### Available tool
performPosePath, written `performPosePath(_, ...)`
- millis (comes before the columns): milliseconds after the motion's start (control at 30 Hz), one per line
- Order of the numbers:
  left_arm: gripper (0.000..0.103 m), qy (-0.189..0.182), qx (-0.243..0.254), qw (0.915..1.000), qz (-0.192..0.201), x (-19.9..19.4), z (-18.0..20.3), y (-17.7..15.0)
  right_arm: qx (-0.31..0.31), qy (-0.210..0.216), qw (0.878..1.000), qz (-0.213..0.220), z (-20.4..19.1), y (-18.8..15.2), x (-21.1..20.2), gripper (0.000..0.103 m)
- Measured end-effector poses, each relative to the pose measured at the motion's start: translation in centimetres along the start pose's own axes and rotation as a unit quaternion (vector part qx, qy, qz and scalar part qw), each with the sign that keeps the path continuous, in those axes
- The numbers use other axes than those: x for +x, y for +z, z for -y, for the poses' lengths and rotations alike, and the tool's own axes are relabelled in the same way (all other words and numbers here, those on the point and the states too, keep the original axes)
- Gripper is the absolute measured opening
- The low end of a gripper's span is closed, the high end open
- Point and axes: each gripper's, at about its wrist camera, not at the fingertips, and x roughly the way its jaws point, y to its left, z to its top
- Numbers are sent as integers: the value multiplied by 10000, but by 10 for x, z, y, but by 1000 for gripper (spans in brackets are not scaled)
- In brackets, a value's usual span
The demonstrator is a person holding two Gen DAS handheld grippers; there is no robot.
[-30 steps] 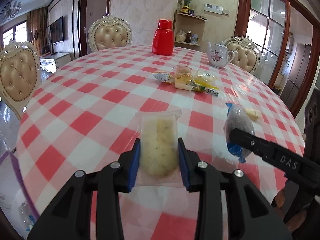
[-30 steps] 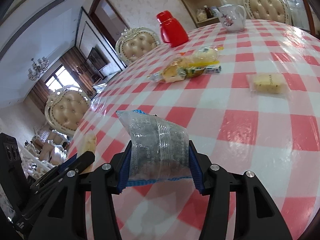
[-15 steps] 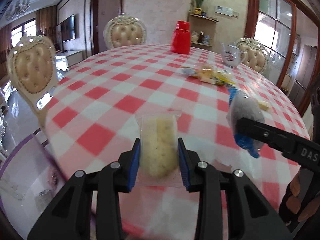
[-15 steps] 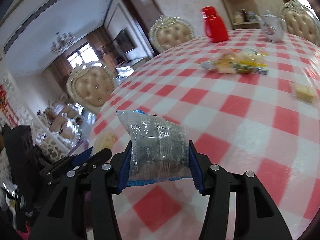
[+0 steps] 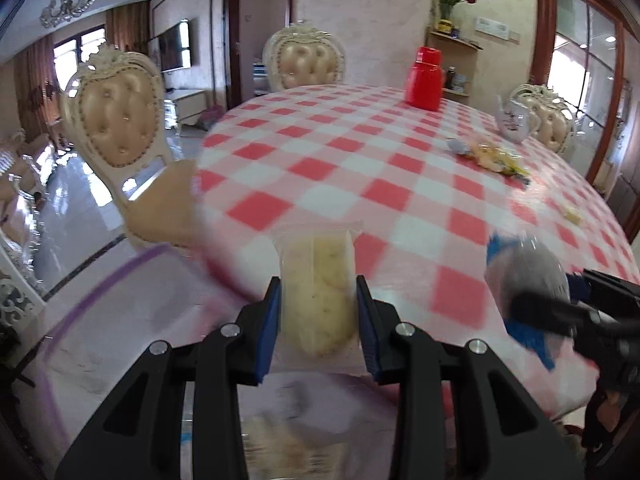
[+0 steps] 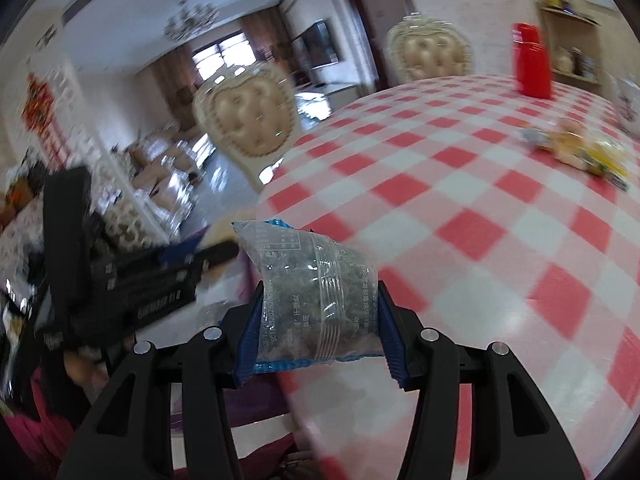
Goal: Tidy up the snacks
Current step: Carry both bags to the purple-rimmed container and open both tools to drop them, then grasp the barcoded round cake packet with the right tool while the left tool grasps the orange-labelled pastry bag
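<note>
Now both grippers carry a snack at the near edge of the round table (image 5: 360, 148), which wears a red-and-white checked cloth.

Left gripper (image 5: 318, 316): its blue pads are clamped on a clear packet with a pale yellow cake (image 5: 318, 280) inside, held upright, the sealed top edge standing above the pads. It hangs over the table's near-left rim, with glossy floor showing to the left.

Right gripper (image 6: 318, 328): its jaws are clamped on a clear bag of dark snack (image 6: 316, 292) with blue ends, tilted a little to the left. In the left wrist view that bag appears at the right, low over the cloth; in the right wrist view the left gripper shows blurred at the left.

Far right on the table lies a small pile of wrapped snacks (image 5: 486, 156), and one more yellow piece (image 5: 572, 214) sits alone nearer the right rim. A red jug (image 5: 425, 80) stands at the far side, a white teapot (image 5: 514, 118) to its right. Cream padded chairs (image 5: 120, 116) ring the table.
</note>
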Motion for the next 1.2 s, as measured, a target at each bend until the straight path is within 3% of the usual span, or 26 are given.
performPosePath(167, 36, 532, 172, 9984, -66, -13, -40, 0, -626, 308, 9970, -330, -53, -9, 25, 51)
performPosePath(267, 38, 874, 390, 9951, -246, -20, -59, -3, -900, 749, 9916, -548, -80, -17, 38, 53)
performPosePath(333, 64, 1107, 329, 9928, -308, -25, -72, -3, -1048, 1105, 9868, -551, -93, -20, 36, 58)
performPosePath(367, 85, 1292, 227, 9910, -252, -29, -78, -2, -1091, 1130, 9865, -474, -95, -19, 32, 62)
performPosePath(400, 88, 1554, 17, 9878, -75, -35, -84, 0, -1099, 1083, 9876, -286, -92, -16, 24, 67)
performPosePath(467, 91, 1657, -326, 9856, 75, -41, -90, 4, -958, 992, 9904, -98, -81, -10, 14, 67)
performPosePath(533, 91, 1418, -546, 9882, 199, -43, -88, 6, -645, 786, 9948, 62, -56, -4, 3, 67)
performPosePath(667, 92, 772, -528, 9952, 276, -36, -53, 10, 117, 331, 9990, 272, 5, 2, -14, 67)
performPosePath(767, 94, 11, -502, 9985, 229, -28, -9, 18, 583, 23, 9973, 443, 44, 1, -28, 67)
performPosePath(900, 99, -1044, -118, 9941, 251, -24, 72, 37, 1083, -750, 9883, 769, 104, -6, -59, 74)
performPosePath(967, 100, -1382, 86, 9900, 268, -15, 109, 49, 1280, -943, 9835, 868, 127, -11, -69, 77)
performPosePath(1100, 101, -1686, 55, 9855, 170, 19, 165, 70, 1831, -1308, 9687, 1052, 184, -27, -99, 82)
performPosePath(1200, 101, -1616, -214, 9866, -115, 63, 195, 82, 2175, -1518, 9572, 1158, 222, -38, -119, 83)
